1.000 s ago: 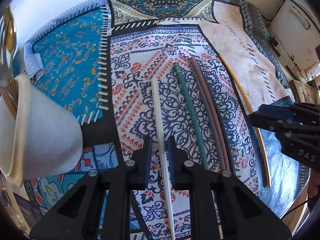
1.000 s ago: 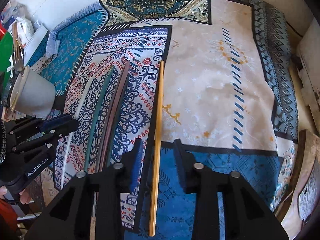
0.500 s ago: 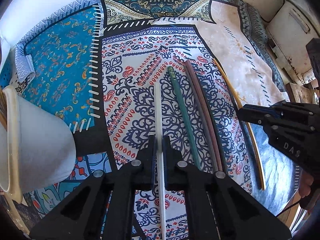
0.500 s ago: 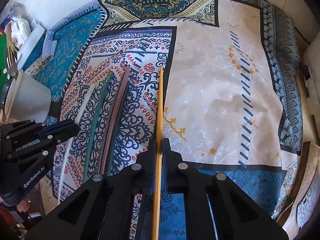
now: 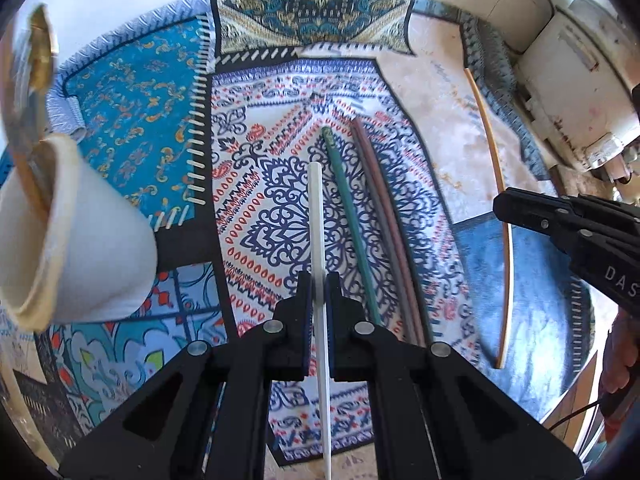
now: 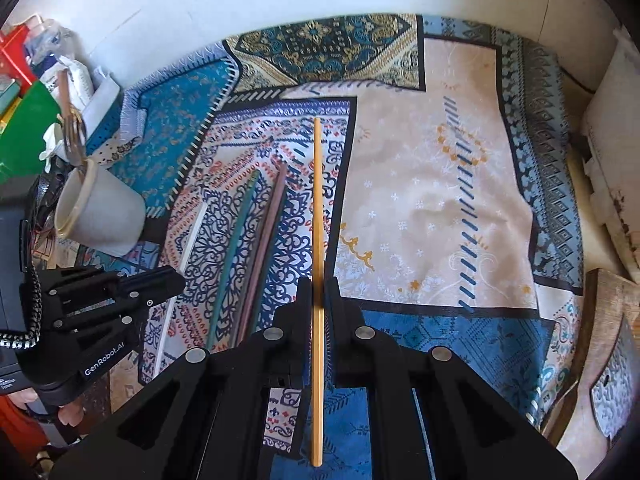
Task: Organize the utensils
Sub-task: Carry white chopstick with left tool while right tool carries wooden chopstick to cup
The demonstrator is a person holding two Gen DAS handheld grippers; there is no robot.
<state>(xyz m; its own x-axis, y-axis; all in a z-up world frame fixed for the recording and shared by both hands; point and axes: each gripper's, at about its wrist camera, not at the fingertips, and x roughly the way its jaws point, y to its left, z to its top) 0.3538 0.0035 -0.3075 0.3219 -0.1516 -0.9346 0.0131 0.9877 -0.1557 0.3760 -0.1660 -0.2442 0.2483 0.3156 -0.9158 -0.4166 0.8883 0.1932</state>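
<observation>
My left gripper (image 5: pixel 318 292) is shut on a white chopstick (image 5: pixel 316 216) and holds it lifted above the patterned cloth. My right gripper (image 6: pixel 318 296) is shut on a yellow chopstick (image 6: pixel 317 200), also lifted; it shows in the left wrist view (image 5: pixel 490 132) too. A green chopstick (image 5: pixel 350 220), a grey one and a reddish-brown chopstick (image 5: pixel 386 216) lie side by side on the cloth. A white cup (image 5: pixel 80 240) holding gold cutlery (image 5: pixel 38 60) stands at the left; it also shows in the right wrist view (image 6: pixel 104 216).
The patchwork cloth (image 6: pixel 440 200) covers the table. Boxes and packets (image 6: pixel 24 80) crowd the far left by the wall. A white appliance (image 5: pixel 580 80) stands at the right. A wooden board (image 6: pixel 612 360) lies at the right edge.
Both grippers closed on their chopsticks and raised them off the cloth. The left gripper has pulled back, so the cup looms larger at the left.
</observation>
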